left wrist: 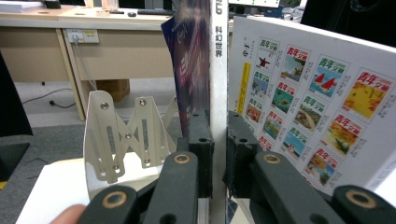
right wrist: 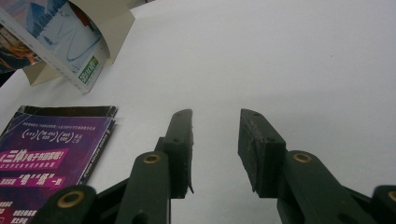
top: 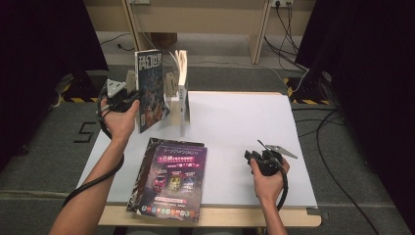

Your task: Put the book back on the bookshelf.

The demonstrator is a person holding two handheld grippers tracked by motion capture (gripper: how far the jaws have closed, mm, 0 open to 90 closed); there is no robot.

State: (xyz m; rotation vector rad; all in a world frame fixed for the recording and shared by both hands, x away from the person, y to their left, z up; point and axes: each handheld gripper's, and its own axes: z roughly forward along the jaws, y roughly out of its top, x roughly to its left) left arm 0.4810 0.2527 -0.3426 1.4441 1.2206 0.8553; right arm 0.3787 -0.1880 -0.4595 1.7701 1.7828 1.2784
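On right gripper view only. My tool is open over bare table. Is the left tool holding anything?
Observer: Yes, the left tool is shut on the white spine of a magazine, held upright.
Operator: What's around it?
Observer: In the left gripper view, a metal bookend is on one side of it and a standing magazine on the other.
Operator: I see a purple cover lying flat. Is it single?
Observer: No. The high view shows a stack of at least two, lying between the person's forearms.
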